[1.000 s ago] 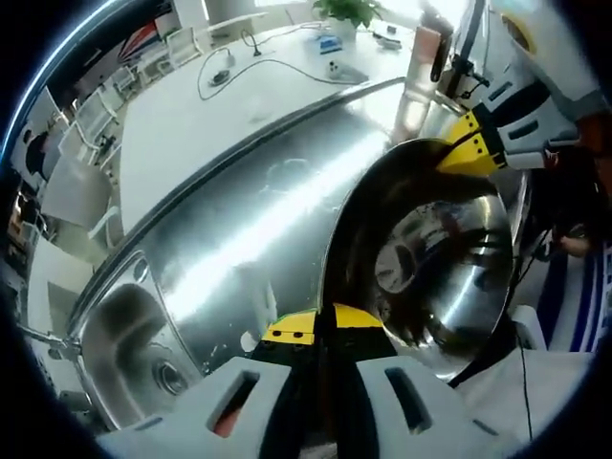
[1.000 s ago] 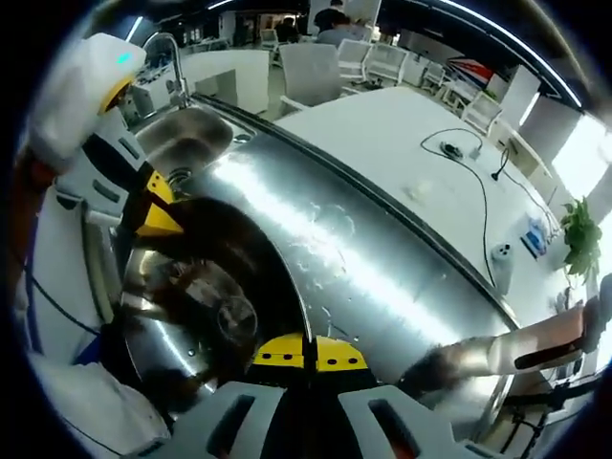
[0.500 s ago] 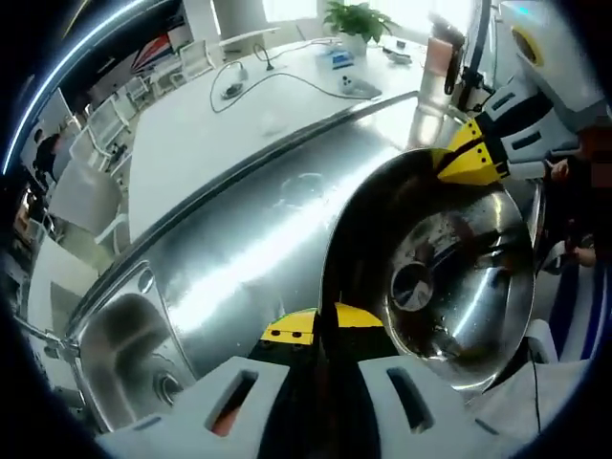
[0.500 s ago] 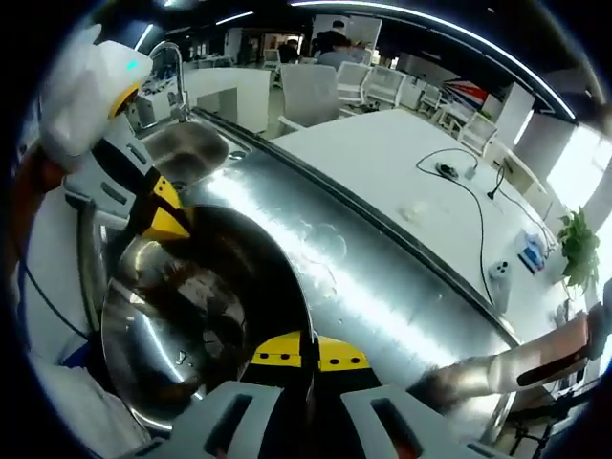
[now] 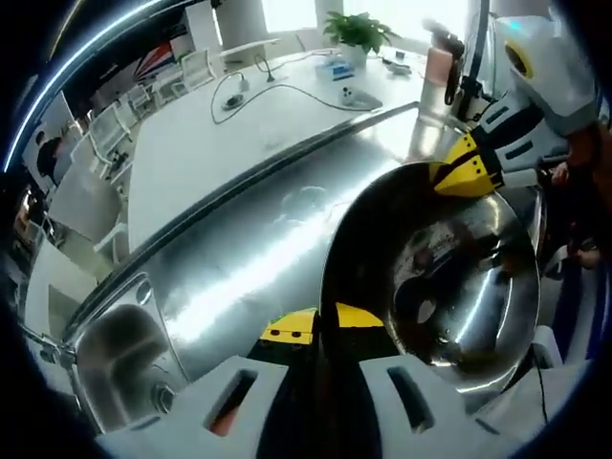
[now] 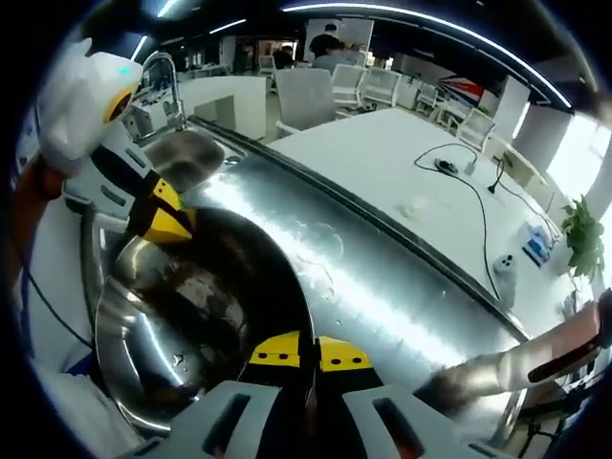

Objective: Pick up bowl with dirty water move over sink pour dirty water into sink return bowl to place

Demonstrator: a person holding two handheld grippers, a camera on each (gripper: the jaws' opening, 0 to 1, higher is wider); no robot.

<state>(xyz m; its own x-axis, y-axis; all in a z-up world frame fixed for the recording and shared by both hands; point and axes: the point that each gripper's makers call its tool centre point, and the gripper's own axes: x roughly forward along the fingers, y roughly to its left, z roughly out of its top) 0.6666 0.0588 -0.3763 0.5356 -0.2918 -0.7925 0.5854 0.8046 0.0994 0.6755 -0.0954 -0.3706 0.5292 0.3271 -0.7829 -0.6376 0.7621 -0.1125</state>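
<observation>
The steel counter (image 5: 258,249) runs long beneath me, its sheet bright with streaks of light, and a white table (image 5: 220,124) with a black cable (image 6: 469,186) lies just behind it. The sink (image 5: 120,359) is sunk into the counter's far end, well apart from what I carry; in the right gripper view its basin (image 6: 186,148) sits under a curved tap (image 6: 172,72).

The bowl (image 5: 430,277) hangs above the counter between my two tools, tilted, with dark dirty water (image 6: 206,316) pooled low inside it. My left gripper (image 5: 320,330) has its yellow-tipped jaws clenched on the near rim, the rim's edge running up between them. In the right gripper view this same gripper (image 6: 163,215) bites the rim's far side.

My right gripper (image 6: 308,352) likewise grasps the opposite rim, jaws pinched tight on the metal, and it shows in the left gripper view (image 5: 464,172) at the bowl's far edge.

A small potted plant (image 5: 359,24) stands at the table's far end.
</observation>
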